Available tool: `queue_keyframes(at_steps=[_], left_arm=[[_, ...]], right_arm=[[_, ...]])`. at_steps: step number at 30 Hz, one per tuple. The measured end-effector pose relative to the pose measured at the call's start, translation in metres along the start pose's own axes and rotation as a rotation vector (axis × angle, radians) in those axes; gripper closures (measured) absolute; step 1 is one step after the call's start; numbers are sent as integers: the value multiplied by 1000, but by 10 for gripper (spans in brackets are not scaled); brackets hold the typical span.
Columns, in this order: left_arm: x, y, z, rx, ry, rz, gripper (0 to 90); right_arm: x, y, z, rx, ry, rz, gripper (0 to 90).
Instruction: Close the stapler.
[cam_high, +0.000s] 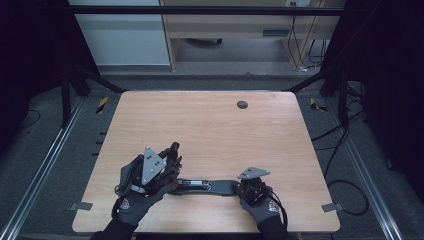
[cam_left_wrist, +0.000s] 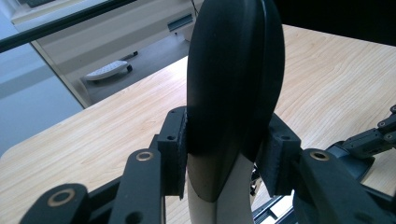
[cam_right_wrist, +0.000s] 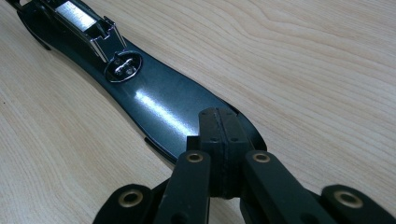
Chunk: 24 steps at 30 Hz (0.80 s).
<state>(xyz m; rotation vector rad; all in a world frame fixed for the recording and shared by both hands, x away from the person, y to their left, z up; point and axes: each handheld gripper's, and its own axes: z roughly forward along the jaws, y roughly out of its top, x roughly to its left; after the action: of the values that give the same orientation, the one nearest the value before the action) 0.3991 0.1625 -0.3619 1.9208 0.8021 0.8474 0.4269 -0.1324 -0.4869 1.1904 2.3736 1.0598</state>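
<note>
The fingers (cam_left_wrist: 175, 154) of the left gripper (cam_left_wrist: 229, 154) are clamped on a black handle (cam_left_wrist: 233, 79), so that it is held upright. The right gripper (cam_right_wrist: 218, 135), its fingers pressed together, is rested on the end of the long black base (cam_right_wrist: 159, 102) ahead of them, apparently to keep it pinned to the table (cam_right_wrist: 303, 60).

The light wooden worktop (cam_high: 215, 125) is bare across its far half and down both sides, so a hand can pass freely there. Near the front edge, the long flat black device (cam_high: 205, 186) lies crosswise between the two gloved hands, blocking that strip. A small dark round grommet (cam_high: 242, 104) sits flush near the far edge.
</note>
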Motion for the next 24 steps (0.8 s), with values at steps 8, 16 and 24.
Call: queue_keyframes(at_steps=[8, 16, 24], left_arm=[[-8, 2, 4, 0, -2, 33, 576], [-20, 5, 11, 3, 3, 75, 569], [-23, 5, 13, 3, 2, 86, 566]], right_arm=[[0, 0, 0, -3, -1, 0, 900], [0, 0, 0, -6, -1, -5, 900], [0, 0, 0, -6, -1, -5, 900]])
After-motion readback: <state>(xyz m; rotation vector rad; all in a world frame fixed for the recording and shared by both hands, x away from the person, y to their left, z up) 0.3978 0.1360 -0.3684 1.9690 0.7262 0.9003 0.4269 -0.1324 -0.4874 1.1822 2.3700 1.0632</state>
